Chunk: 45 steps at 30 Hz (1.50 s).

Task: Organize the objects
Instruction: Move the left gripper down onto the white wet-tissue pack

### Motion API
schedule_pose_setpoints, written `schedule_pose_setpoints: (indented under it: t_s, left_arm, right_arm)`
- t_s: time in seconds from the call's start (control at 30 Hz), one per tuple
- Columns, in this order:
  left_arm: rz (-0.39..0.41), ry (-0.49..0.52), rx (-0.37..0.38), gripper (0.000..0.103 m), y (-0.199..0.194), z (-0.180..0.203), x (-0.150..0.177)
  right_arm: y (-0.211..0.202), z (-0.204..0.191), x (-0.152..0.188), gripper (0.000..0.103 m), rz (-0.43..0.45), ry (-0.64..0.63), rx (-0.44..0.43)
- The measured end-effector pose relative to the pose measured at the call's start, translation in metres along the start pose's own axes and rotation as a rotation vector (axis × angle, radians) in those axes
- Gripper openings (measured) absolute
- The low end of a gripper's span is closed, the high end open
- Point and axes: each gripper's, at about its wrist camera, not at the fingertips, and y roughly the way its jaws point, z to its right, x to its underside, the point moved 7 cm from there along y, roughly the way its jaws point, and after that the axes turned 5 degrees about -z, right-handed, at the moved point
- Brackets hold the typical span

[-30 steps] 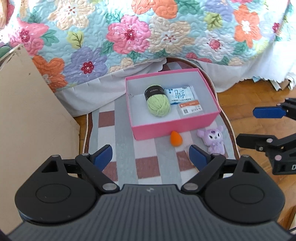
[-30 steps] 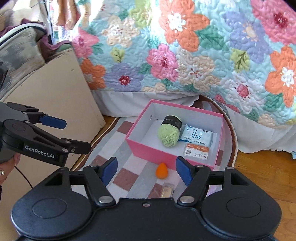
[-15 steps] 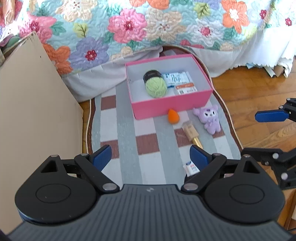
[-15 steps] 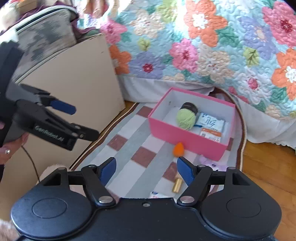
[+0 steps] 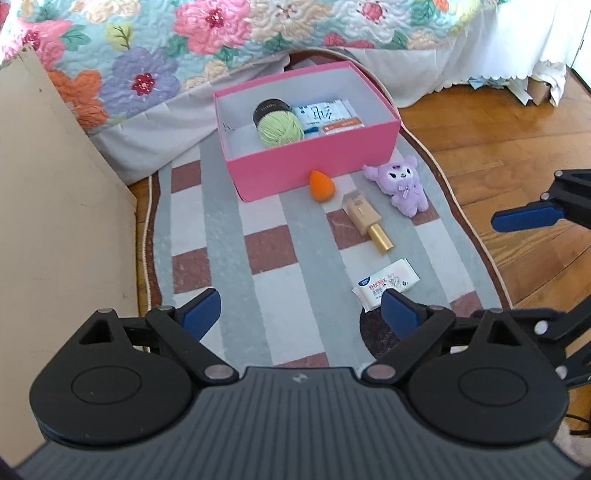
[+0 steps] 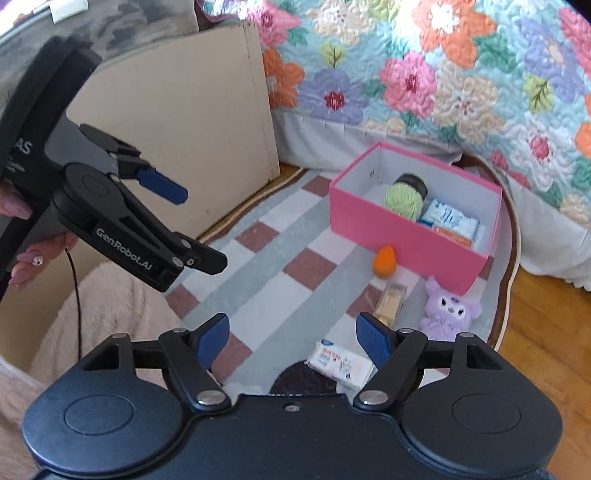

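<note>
Left wrist view looks down on a pink box (image 5: 314, 173) set on a striped rug (image 5: 236, 258) at the foot of a bed; inside it already lie a ball of green yarn (image 5: 279, 127) and a blue-and-white packet (image 5: 325, 116), so I judge the sorting partly done. Four things are left out on the rug, all on the near side of the box: an orange sponge (image 5: 321, 184) just beside its front wall, a gold tube (image 5: 365, 221) a little nearer, a purple plush (image 5: 400, 184) to the right of the tube, and a small wipes pack (image 5: 386, 284) nearest the camera. The left gripper (image 5: 301, 314) holds nothing and its jaws are opening, with only bare rug between them. The right gripper (image 6: 291, 339) is likewise empty and opening; in its own view the wipes pack lies low between its fingers (not touched, as far as I can tell), so that pack looks the likeliest next pick. Neither pair of fingers has reached anything yet. The rug is a soft oval with grey, white and brown checks, lying on a wooden floor (image 5: 517, 147). A flowered quilt (image 5: 221, 29) hangs over the bed behind the box, and a tall beige board (image 5: 55, 221) stands along the rug's left edge.
</note>
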Motion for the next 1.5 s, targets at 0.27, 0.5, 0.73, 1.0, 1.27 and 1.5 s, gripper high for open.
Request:
schedule_pose_setpoints:
  t_s: [0.27, 0.5, 0.73, 1.0, 1.27, 1.5]
  left_arm:
    - [-0.039, -0.019, 0.045, 0.097, 0.042, 0.016, -0.002]
    - [-0.123, -0.068, 0.135, 0.097, 0.096, 0.033, 0.0]
    - [-0.15, -0.153, 0.191, 0.097, 0.141, 0.039, 0.004]
    - [-0.154, -0.251, 0.271, 0.096, 0.178, 0.042, 0.01]
    - [-0.143, -0.372, 0.332, 0.089, 0.209, 0.033, 0.026]
    - [-0.085, -0.323, 0.248, 0.074, 0.219, 0.052, 0.031]
  right_arm:
    - [0.039, 0.015, 0.023, 0.09, -0.071, 0.034, -0.01]
    - [0.08, 0.021, 0.048, 0.09, -0.085, -0.019, 0.059]
    - [0.115, 0.026, 0.072, 0.09, -0.084, -0.058, 0.101]
    - [0.14, 0.058, 0.077, 0.09, -0.035, 0.143, 0.175]
    - [0.166, 0.058, 0.082, 0.09, -0.035, 0.279, 0.127]
    - [0.184, 0.062, 0.09, 0.089, -0.056, 0.337, 0.107]
